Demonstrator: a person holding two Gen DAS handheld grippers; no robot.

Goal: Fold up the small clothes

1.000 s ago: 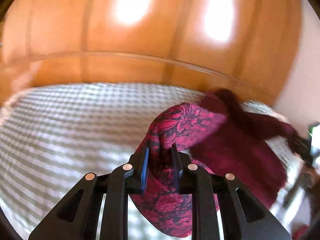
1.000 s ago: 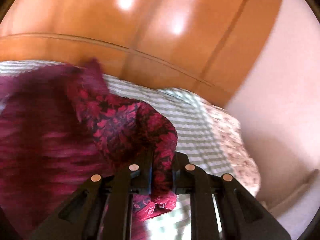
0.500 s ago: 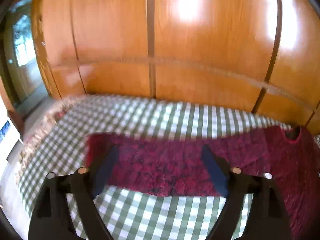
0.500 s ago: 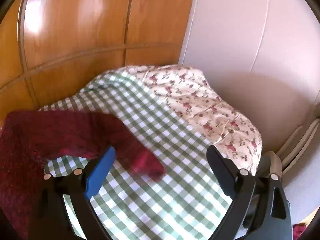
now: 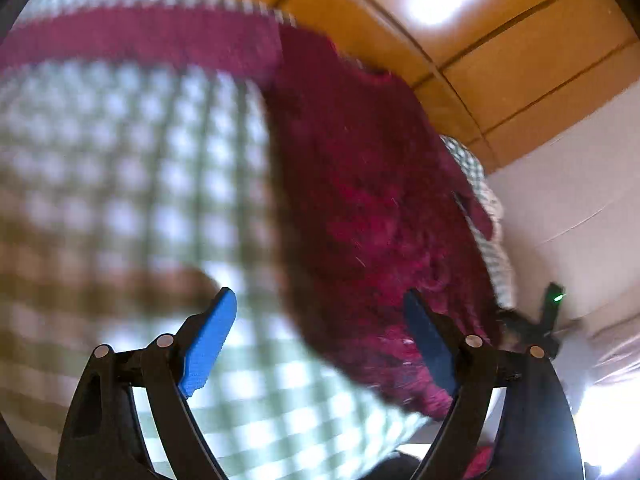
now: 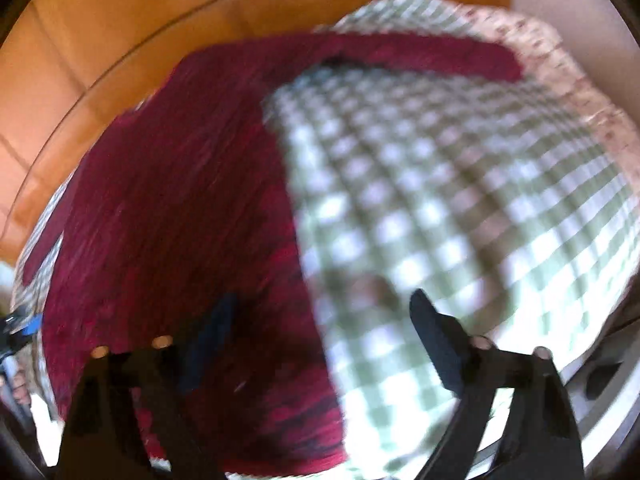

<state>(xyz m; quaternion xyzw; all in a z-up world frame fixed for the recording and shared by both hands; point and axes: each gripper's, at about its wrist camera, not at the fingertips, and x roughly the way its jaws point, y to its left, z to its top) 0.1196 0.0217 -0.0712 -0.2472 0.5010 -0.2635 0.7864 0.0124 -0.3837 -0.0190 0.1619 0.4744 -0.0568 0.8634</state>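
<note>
The sweater point(image 5: 360, 184) lies spread on the bed point(image 5: 120, 168), body flat and both sleeves stretched out sideways, and neither tool grasps it. The left tool point(image 5: 320, 336) is released, jaws wide apart, its right finger over the sweater's lower left edge and its left finger over bare checked cover. The right tool point(image 6: 320, 336) is likewise spread and empty, its left finger over the lower right edge of the sweater point(image 6: 180, 220), the other over the cover point(image 6: 440, 200). Both views are blurred, so exact contact cannot be told. The likely trouble: with jaws straddling the fabric edge, closing could pinch the bed cover along with the knit, or catch only one layer, dragging the body askew. The right sleeve point(image 6: 420, 56) reaches close to the flowered pillow point(image 6: 560, 64), and a pull could bunch it there.
</note>
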